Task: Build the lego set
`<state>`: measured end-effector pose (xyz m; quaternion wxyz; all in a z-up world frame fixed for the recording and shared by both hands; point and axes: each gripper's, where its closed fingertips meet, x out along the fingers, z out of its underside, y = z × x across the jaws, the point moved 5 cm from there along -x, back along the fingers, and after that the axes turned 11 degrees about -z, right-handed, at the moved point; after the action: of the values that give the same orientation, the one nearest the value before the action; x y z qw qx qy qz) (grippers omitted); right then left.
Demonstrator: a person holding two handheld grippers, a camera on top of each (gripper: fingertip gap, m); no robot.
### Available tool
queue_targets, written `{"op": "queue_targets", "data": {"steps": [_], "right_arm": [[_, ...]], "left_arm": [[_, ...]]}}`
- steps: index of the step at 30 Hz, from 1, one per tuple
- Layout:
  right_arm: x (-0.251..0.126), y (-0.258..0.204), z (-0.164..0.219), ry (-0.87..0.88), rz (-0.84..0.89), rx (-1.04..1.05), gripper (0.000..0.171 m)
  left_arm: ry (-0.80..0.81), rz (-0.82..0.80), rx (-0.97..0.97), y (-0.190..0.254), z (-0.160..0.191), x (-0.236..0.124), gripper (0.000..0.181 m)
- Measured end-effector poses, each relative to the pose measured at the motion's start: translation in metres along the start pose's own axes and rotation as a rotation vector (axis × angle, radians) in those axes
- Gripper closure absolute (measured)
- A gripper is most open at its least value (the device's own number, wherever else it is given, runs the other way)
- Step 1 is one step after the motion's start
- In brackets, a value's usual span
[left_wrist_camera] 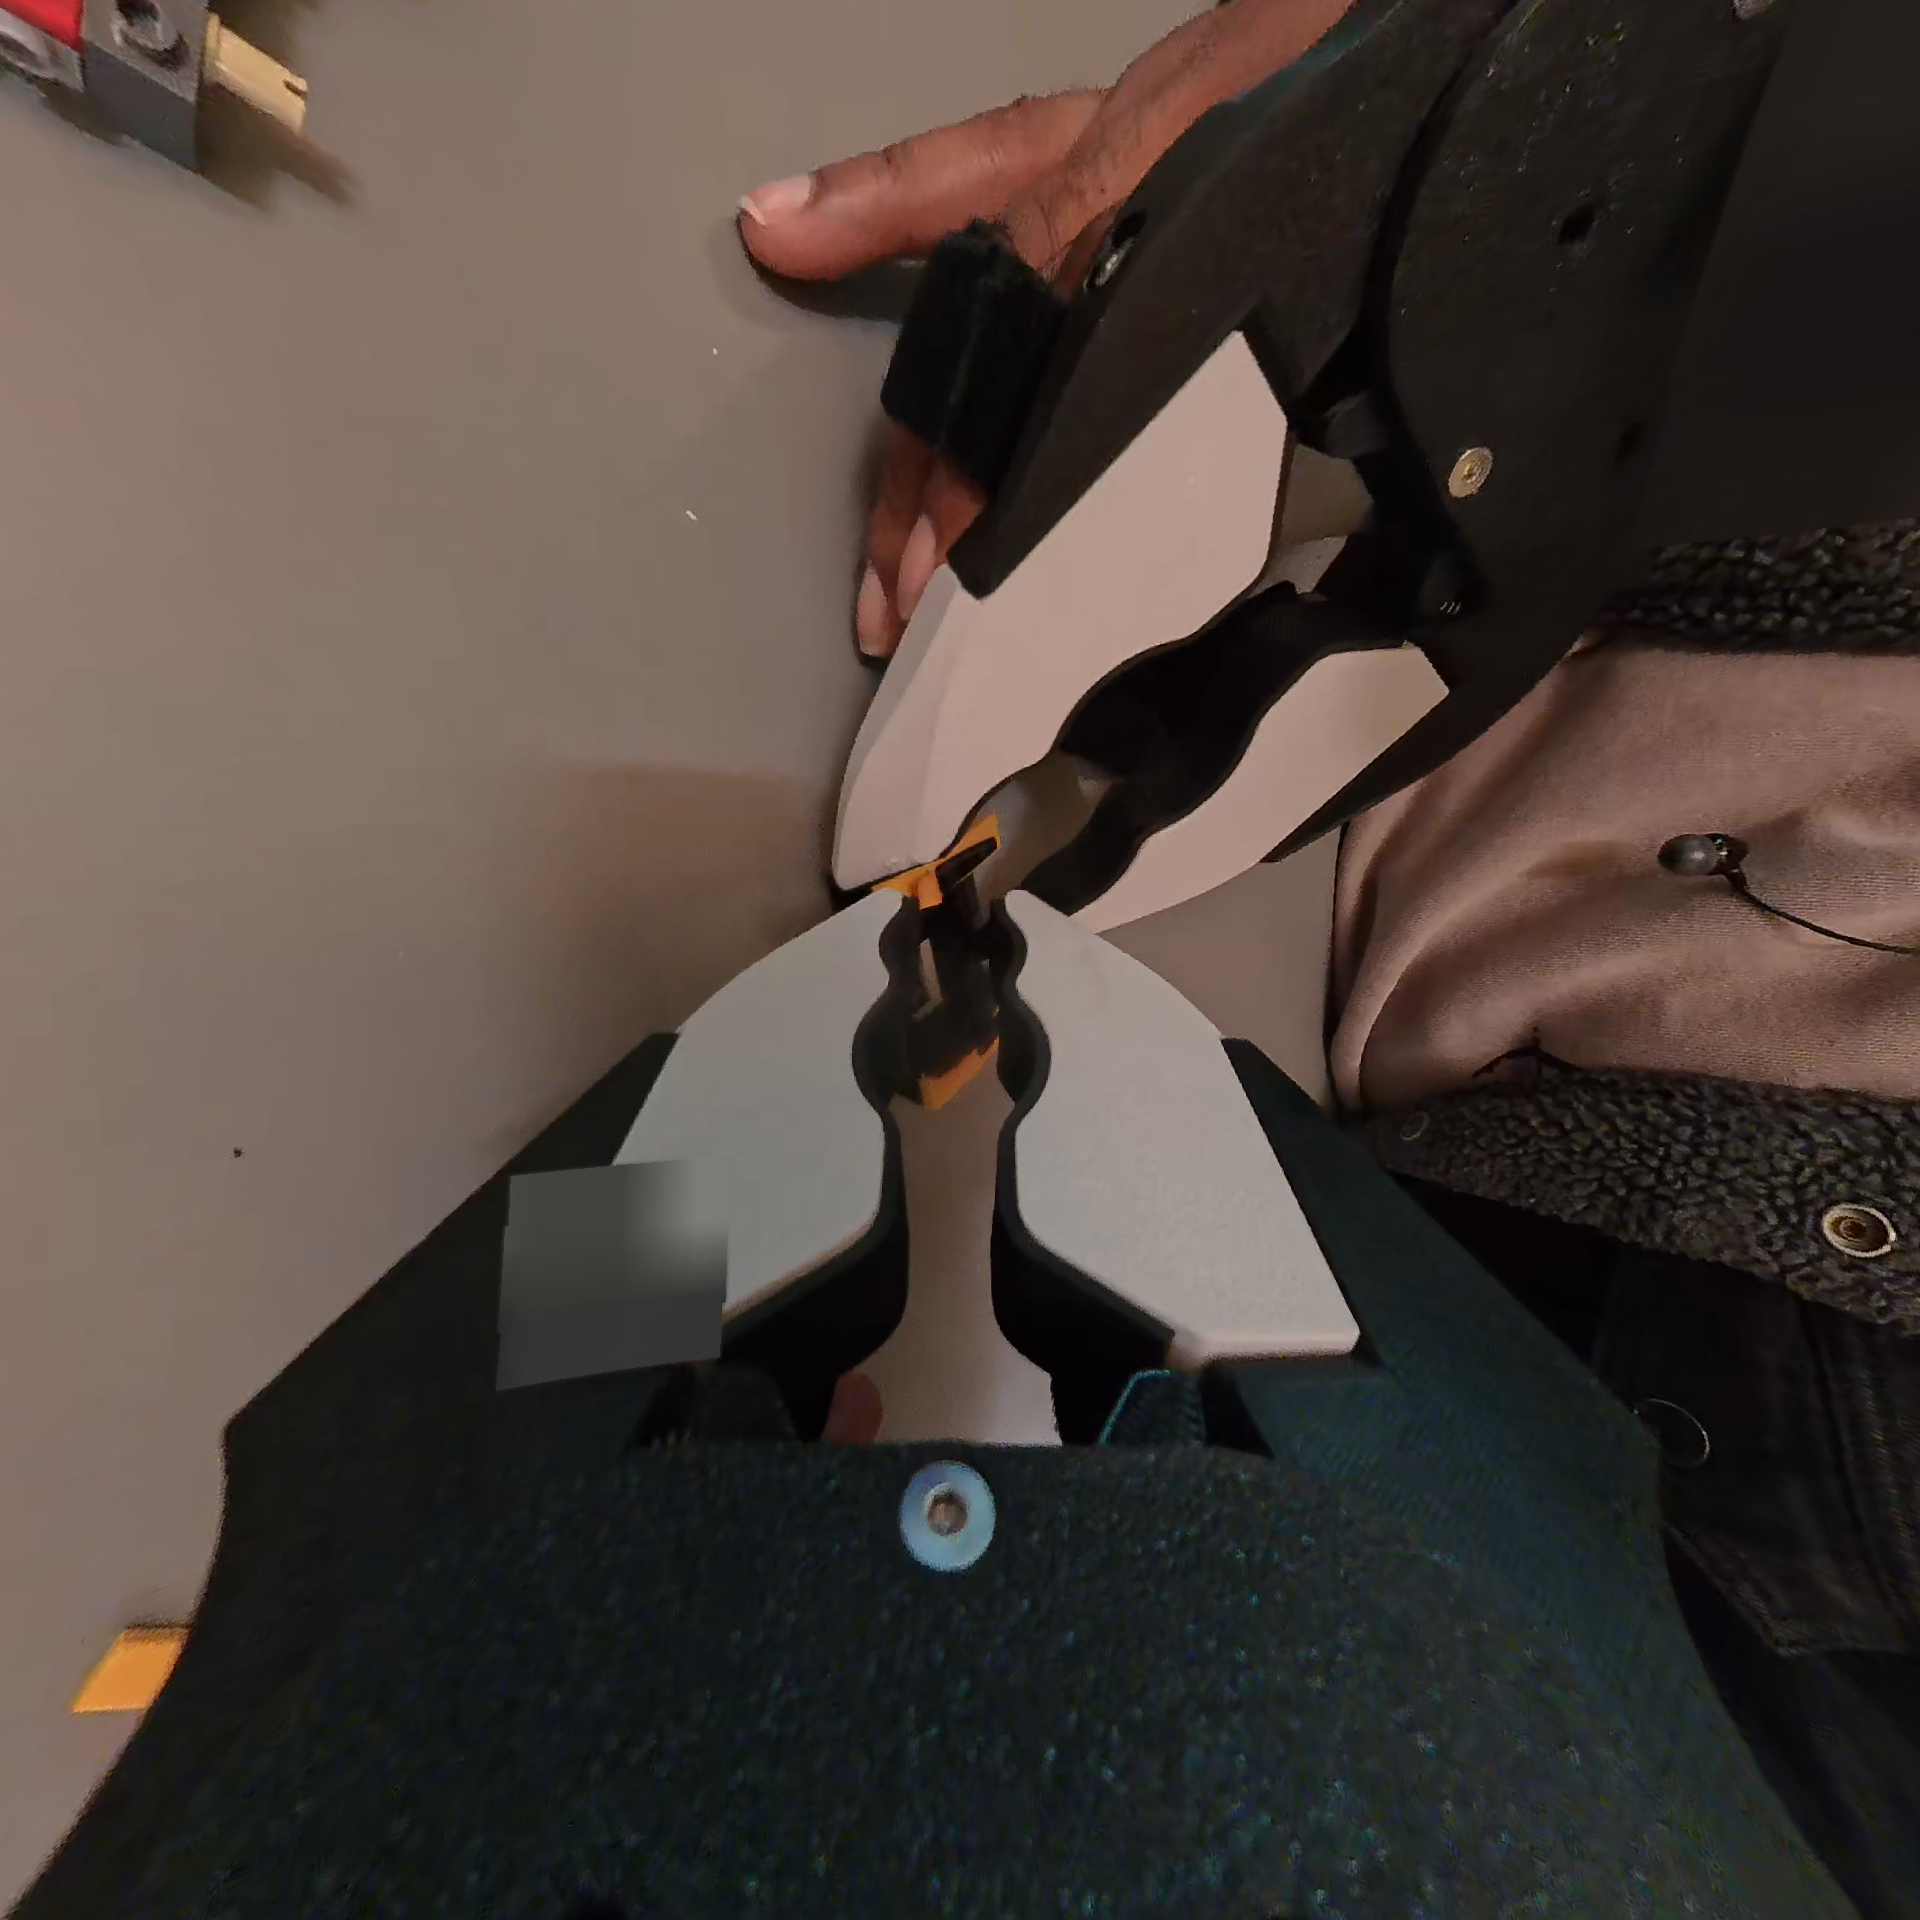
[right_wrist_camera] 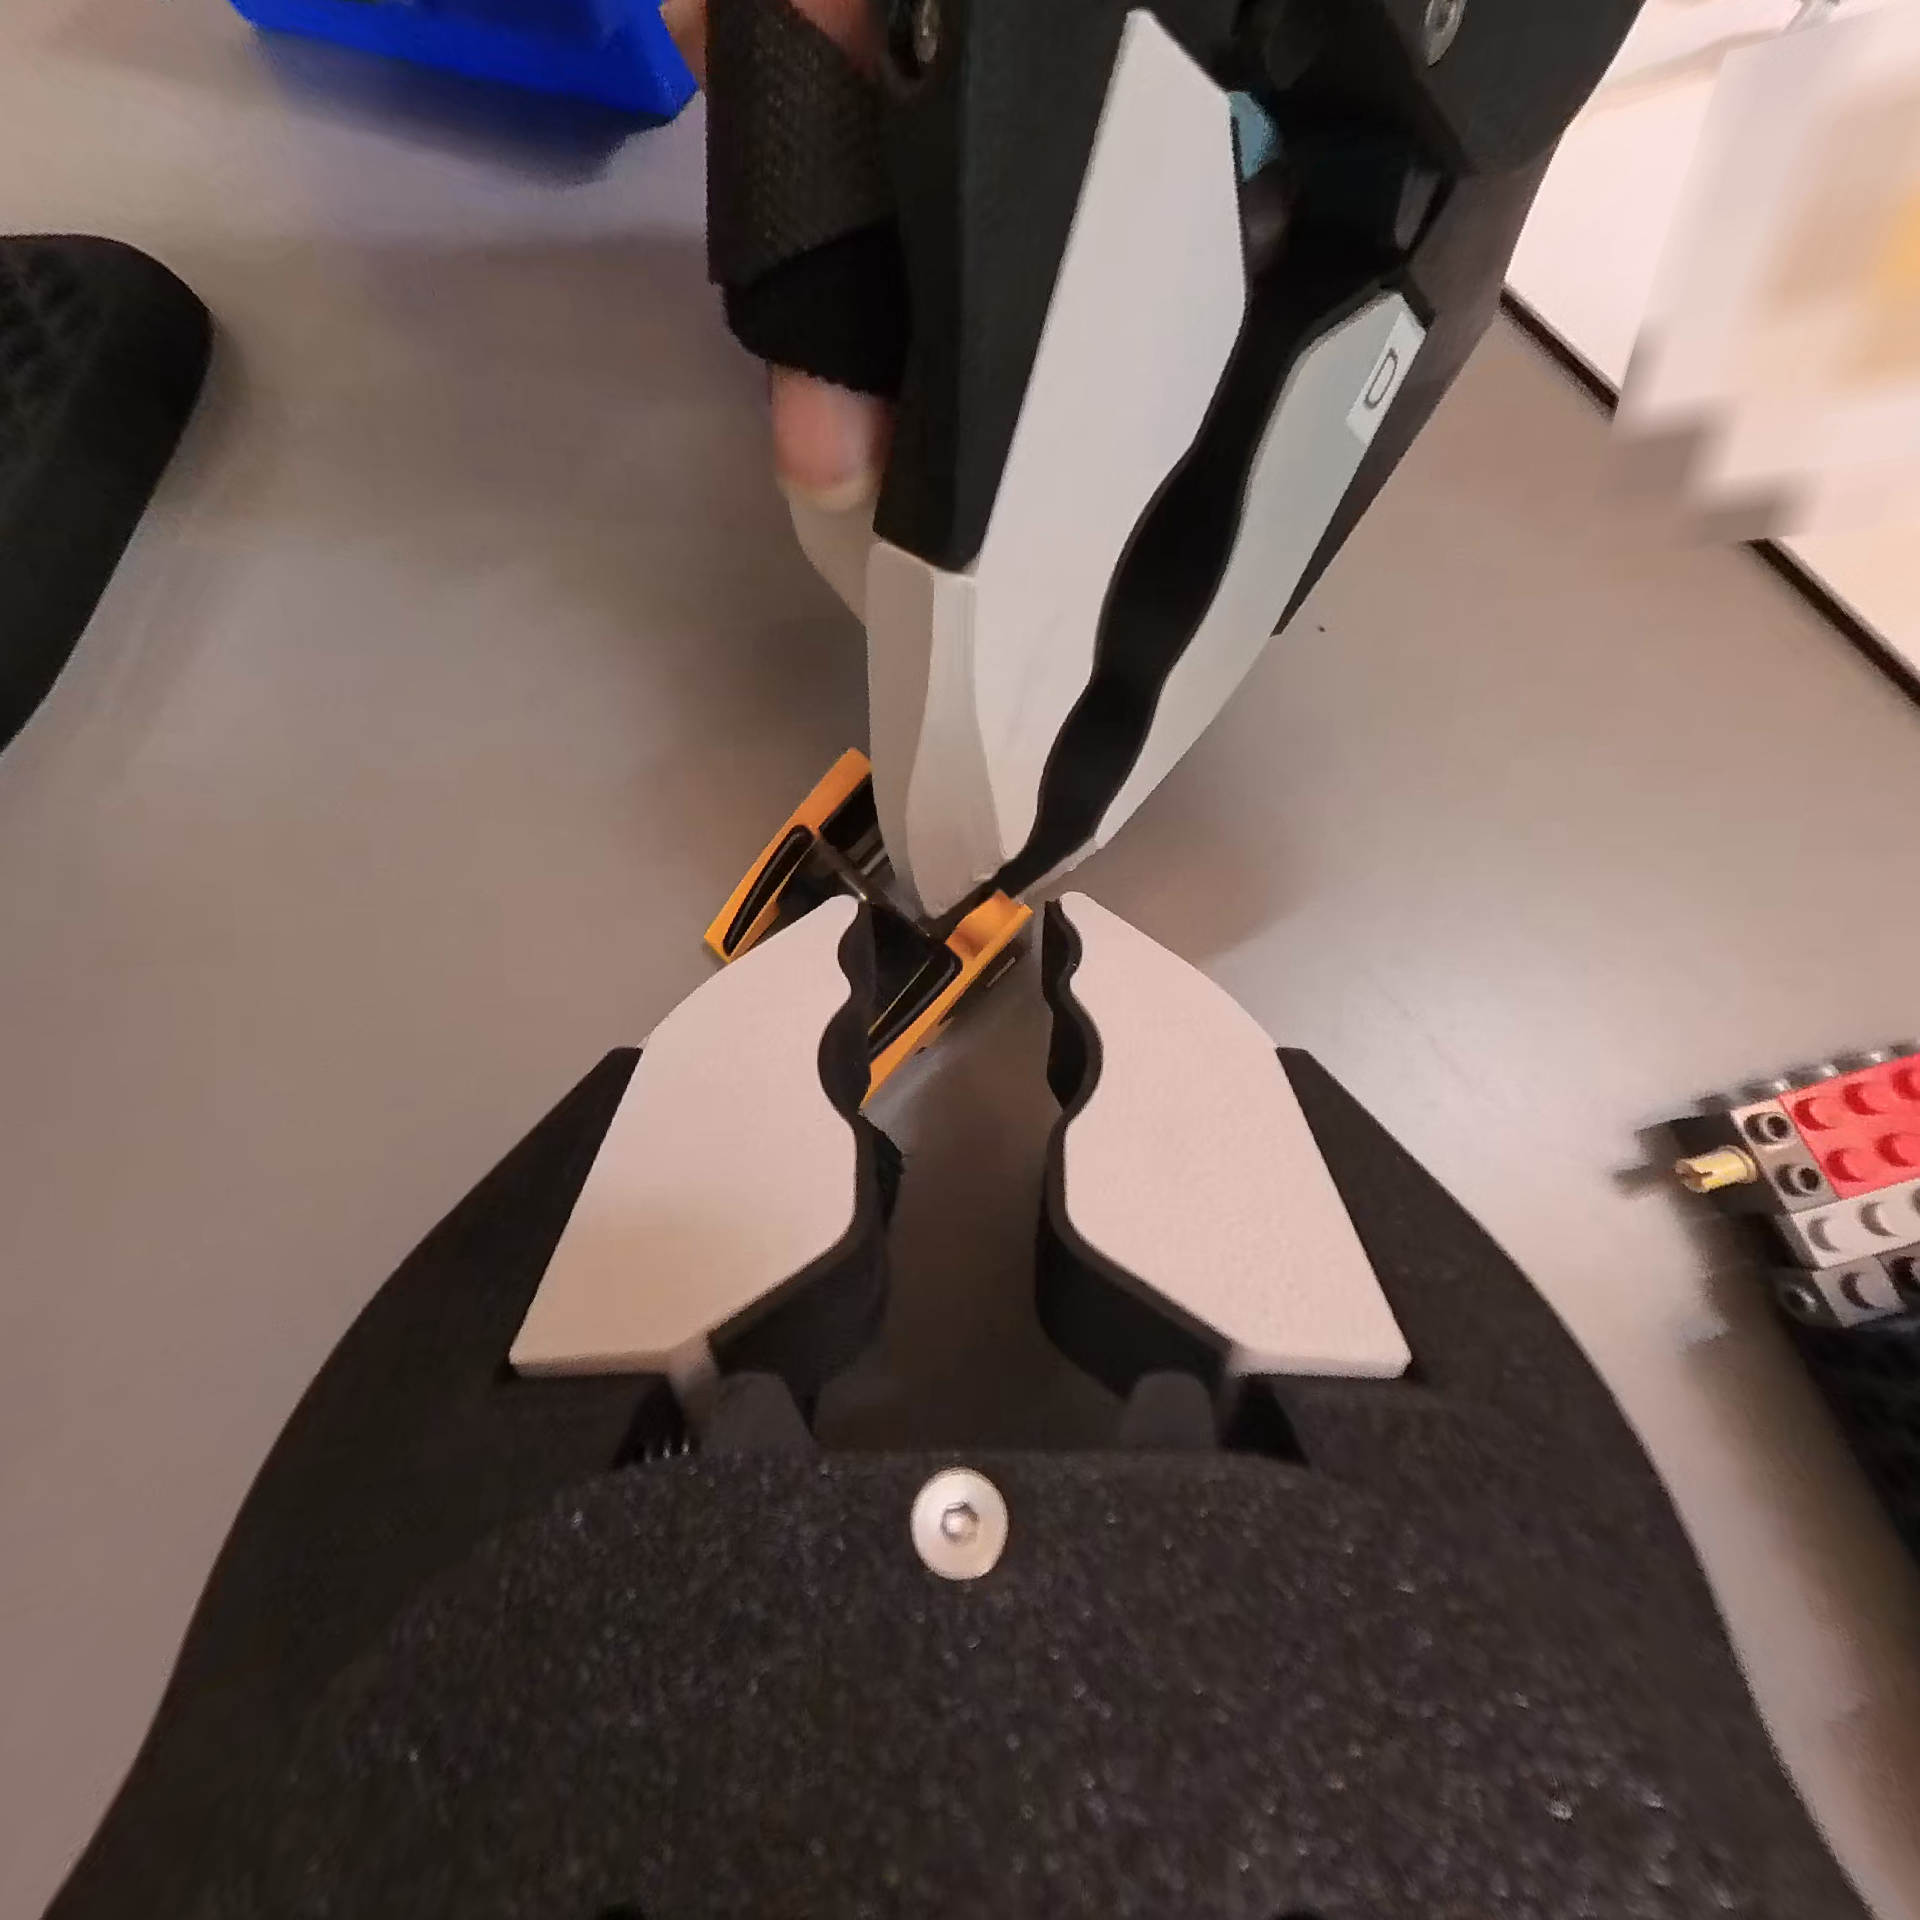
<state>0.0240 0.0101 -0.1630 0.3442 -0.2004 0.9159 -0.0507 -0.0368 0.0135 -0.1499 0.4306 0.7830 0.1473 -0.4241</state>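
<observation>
- Left wrist view: the left gripper (left_wrist_camera: 951, 951) has its jaws drawn in close around a small orange and black piece (left_wrist_camera: 943, 1023), which sits between the black pads near the tips. The right gripper (left_wrist_camera: 961, 868) comes in from the upper right with its tips meeting the far end of the same piece; how far its jaws are parted I cannot tell from here.
- Same view: a second orange piece (left_wrist_camera: 130, 1668) lies on the grey table (left_wrist_camera: 416, 727) at the lower left edge of the view, and a grey, red and tan brick assembly (left_wrist_camera: 135, 62) sits at the upper left corner.
- Right wrist view: the right gripper (right_wrist_camera: 951, 920) stands partly open, the orange and black piece (right_wrist_camera: 925, 987) lying against its left pad with a gap to the right one, so it has no firm hold. The left gripper (right_wrist_camera: 1003, 878) pinches down on the piece from above.
- Same view: the brick assembly (right_wrist_camera: 1839, 1174) rests at the right edge, a blue bin (right_wrist_camera: 468, 42) at the far edge.
- Step, as I judge it: fitting or adjusting the small winged part. Next calls for steady counter-pressure and fine alignment.
- Writing: a small white sticker (right_wrist_camera: 1382, 379) on the left gripper; no brand shows.
</observation>
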Motion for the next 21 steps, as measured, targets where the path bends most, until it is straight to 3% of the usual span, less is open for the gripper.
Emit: {"op": "queue_targets", "data": {"steps": [15, 21], "right_arm": [[0.0031, 0.0044, -0.0061, -0.003, -0.003, 0.084, 0.148], [0.0038, 0.0038, -0.0059, 0.001, -0.008, 0.084, 0.148]], "left_arm": [[0.005, -0.026, 0.004, -0.0057, 0.0035, -0.0022, 0.169], [0.008, -0.122, 0.056, -0.0017, 0.0041, -0.0036, 0.170]]}}
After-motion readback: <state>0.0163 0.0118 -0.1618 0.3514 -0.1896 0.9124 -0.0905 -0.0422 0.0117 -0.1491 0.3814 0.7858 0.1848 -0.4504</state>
